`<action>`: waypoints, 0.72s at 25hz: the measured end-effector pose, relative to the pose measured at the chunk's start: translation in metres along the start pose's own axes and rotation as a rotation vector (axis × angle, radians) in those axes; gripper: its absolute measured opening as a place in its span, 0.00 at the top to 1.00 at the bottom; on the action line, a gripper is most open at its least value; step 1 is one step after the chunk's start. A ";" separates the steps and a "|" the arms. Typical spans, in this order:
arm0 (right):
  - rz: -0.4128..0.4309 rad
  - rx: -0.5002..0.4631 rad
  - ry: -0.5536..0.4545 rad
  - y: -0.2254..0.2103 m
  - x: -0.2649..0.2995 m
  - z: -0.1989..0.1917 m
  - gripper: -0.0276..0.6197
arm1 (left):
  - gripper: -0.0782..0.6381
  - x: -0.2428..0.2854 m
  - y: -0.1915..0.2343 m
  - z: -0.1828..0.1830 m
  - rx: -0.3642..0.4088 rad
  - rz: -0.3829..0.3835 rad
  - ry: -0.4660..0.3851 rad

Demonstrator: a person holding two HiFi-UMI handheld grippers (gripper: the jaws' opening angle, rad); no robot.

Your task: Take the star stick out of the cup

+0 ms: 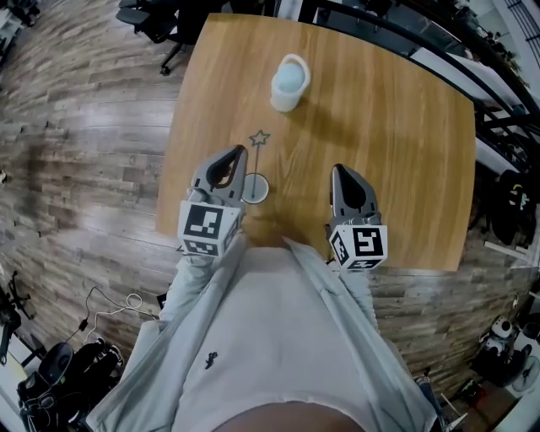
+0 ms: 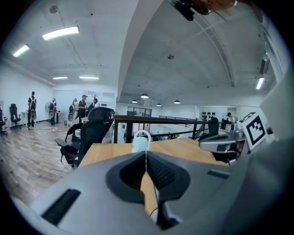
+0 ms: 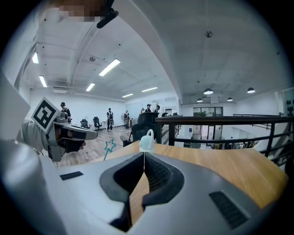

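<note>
A thin teal star stick stands near the table's front edge, its foot in a small white round cup or base; I cannot tell which. My left gripper hovers just left of the stick, jaws shut with nothing between them. Through the hollow under its jaws a short piece of the stick shows. The star also shows in the right gripper view, beyond the left gripper. My right gripper is shut and empty further right. A pale blue mug stands at the far side.
The wooden table ends close to my body and at its left edge by the left gripper. Office chairs stand beyond the far left corner, and a black railing runs behind the table. Cables lie on the floor.
</note>
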State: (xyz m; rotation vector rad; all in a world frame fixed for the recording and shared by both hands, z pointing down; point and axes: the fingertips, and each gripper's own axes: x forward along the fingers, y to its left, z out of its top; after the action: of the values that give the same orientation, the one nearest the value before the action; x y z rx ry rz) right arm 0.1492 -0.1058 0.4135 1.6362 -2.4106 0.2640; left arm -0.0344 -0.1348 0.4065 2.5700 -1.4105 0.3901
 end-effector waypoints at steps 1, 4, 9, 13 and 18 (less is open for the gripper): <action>0.002 -0.001 0.000 0.000 0.000 0.000 0.93 | 0.86 0.002 -0.002 0.000 0.001 -0.004 0.002; 0.003 0.002 0.001 0.000 -0.001 0.000 0.93 | 0.86 0.003 -0.005 -0.002 -0.009 -0.005 0.007; 0.008 0.007 0.012 -0.001 -0.004 -0.003 0.93 | 0.86 0.006 -0.012 -0.007 -0.011 -0.014 0.015; 0.012 0.007 0.018 0.004 -0.005 -0.007 0.93 | 0.86 0.003 -0.015 -0.012 -0.014 -0.027 0.018; 0.013 0.012 0.030 0.009 0.003 -0.010 0.93 | 0.86 0.007 -0.008 -0.023 -0.022 -0.037 0.043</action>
State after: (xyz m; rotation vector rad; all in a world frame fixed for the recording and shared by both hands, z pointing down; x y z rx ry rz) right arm 0.1404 -0.1025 0.4236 1.6105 -2.4027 0.3035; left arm -0.0275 -0.1301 0.4307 2.5504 -1.3436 0.4186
